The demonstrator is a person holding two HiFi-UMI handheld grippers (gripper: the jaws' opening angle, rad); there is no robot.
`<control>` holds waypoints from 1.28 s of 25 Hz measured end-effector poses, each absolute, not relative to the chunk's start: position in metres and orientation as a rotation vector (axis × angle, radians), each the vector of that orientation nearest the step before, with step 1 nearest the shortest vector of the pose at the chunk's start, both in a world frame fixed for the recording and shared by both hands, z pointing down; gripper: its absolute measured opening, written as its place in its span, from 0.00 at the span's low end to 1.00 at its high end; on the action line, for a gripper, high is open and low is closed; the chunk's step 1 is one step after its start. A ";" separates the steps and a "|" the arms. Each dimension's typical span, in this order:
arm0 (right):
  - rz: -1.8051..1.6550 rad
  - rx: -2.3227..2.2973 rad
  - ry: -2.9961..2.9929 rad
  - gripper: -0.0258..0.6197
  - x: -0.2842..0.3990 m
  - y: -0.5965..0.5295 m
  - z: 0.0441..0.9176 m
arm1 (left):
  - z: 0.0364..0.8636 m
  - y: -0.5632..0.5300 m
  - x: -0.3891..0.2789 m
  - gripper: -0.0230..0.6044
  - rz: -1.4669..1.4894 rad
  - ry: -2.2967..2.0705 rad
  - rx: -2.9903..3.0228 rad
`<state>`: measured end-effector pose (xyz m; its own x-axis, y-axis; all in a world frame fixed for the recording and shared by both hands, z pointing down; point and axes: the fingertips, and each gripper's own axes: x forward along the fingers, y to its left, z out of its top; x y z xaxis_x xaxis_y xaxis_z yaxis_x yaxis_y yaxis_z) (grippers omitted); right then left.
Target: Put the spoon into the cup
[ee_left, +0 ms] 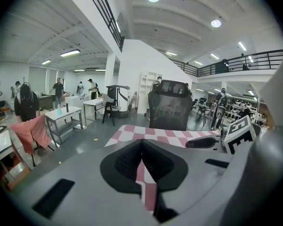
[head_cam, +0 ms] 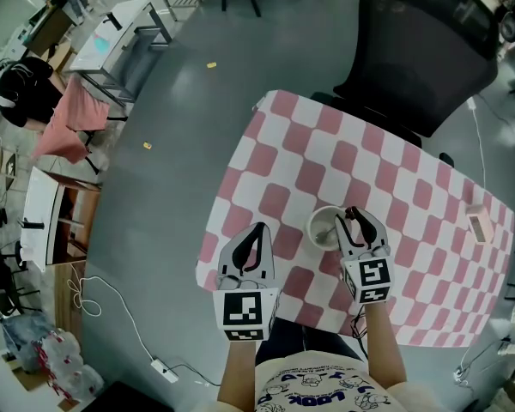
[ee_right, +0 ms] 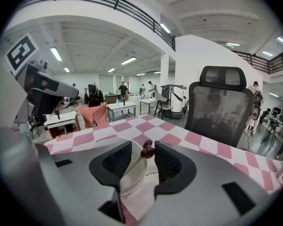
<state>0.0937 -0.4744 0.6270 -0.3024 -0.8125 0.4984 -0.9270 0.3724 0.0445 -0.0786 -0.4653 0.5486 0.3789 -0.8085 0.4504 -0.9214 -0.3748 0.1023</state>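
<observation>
- My right hand-held gripper has its jaws standing wide apart, and neither clamps anything.
- The spoon is between those jaws. Its dark brown knobbed end sits just beside the right-hand jaw, with clear space on the other side.
- The spoon's bowl end is down inside the white cup, so I judge the task as good as done.
- The cup stands on the checked bench close to its near edge, nearer the left corner than the right.
- The relation that matters: the spoon's long axis slants up out of the cup, and its top end pokes up right at my right jaw tips. The cup lies directly under and just ahead of those jaws.
- I judge the next move to be a clean withdrawal, up and back toward me. The risk is the nearby jaw snagging the knob and tipping the spoon or cup.
- My left hand-held gripper is closed with its tips meeting and nothing between them. It hovers near the same edge, further left and apart from the cup, so the right one is plainly the nearer.
</observation>
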 end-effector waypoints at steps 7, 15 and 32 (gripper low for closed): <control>0.300 1.589 -2.215 0.32 0.101 -0.478 0.585 | 0.529 -0.468 -0.080 0.06 0.442 -1.539 2.327; 0.150 1.748 -2.284 0.17 0.115 -0.469 0.497 | 0.481 -0.466 -0.075 0.06 0.368 -1.591 2.384; -0.004 1.952 -2.413 0.07 0.140 -0.419 0.366 | 0.366 -0.427 -0.062 0.06 0.167 -1.753 2.501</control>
<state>0.1395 -0.4188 0.3657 -0.2084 -0.9776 0.0282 -0.9776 0.2091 0.0258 -0.0616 -0.4266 0.3660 0.3382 -0.9311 0.1368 -0.9401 -0.3407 0.0054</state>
